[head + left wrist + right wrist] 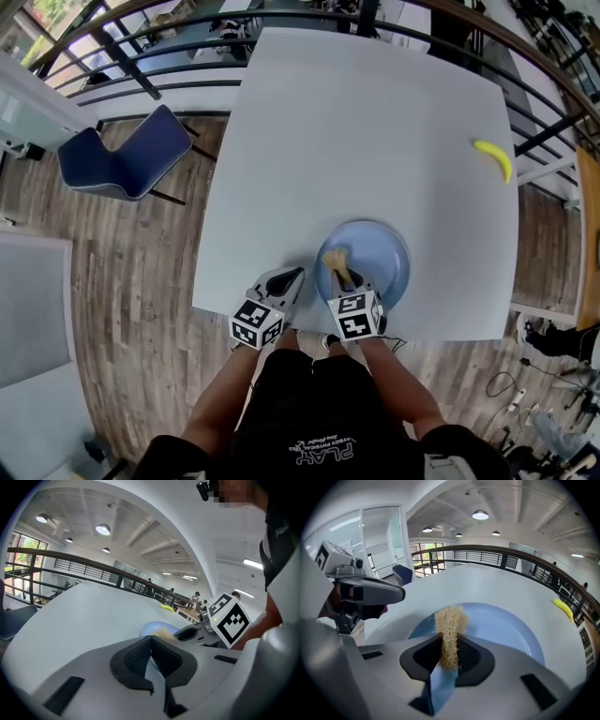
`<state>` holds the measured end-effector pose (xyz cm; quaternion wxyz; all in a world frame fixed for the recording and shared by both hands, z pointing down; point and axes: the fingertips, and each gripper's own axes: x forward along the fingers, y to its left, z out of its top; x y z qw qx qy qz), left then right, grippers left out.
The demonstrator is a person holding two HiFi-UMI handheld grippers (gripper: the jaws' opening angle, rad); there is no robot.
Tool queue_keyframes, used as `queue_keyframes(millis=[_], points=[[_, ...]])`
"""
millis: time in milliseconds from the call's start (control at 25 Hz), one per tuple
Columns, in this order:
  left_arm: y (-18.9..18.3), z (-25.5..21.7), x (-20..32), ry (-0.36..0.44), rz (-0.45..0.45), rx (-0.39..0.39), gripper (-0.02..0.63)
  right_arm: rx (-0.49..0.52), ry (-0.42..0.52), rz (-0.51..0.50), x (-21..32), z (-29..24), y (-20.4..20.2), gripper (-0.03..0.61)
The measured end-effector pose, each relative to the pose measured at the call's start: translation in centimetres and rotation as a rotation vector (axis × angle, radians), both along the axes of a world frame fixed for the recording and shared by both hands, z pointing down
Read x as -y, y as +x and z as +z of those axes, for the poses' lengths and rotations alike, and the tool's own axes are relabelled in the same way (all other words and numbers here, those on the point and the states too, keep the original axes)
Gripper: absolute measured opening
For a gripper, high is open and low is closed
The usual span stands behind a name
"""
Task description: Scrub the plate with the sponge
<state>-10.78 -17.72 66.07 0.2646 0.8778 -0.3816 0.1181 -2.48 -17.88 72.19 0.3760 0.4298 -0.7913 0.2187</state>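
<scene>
The right gripper (450,660) has its jaws closed on a straw-coloured, fibrous sponge (450,623), which stands upright between the pads and pokes out past the fingertips. Directly beneath and ahead of this gripper lies the round blue plate (386,255), set close to the near edge of the white bench (375,122); the sponge sits over the plate's near left part, though whether it presses on the surface cannot be told. Just to the left of the right gripper is the left gripper (293,277), its jaws brought together with nothing between them and its tips pointing forward, just beside the plate's left rim but not on it. The marker cubes of the two grippers lie side by side at the bench's near edge. Well ahead of the right gripper and off to its right, a yellow banana (495,157) lies alone near the bench's right edge. Far to the left of the left gripper, off the bench, a blue chair (127,155) stands on the wooden floor (131,281), and a dark railing (141,56) curves round beyond the bench's far edge
</scene>
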Motion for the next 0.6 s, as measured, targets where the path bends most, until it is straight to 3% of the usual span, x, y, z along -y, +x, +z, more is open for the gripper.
queue_keyframes(millis=[240, 600], points=[[-0.4, 0.7, -0.4, -0.014, -0.011, 0.008, 0.012, -0.017, -0.008, -0.021, -0.3, 1.1, -0.6, 0.073], [1.0, 0.2, 0.2, 0.001, 0.025, -0.001, 0.012, -0.098, 0.018, -0.001, 0.6, 1.4, 2.2, 0.073]])
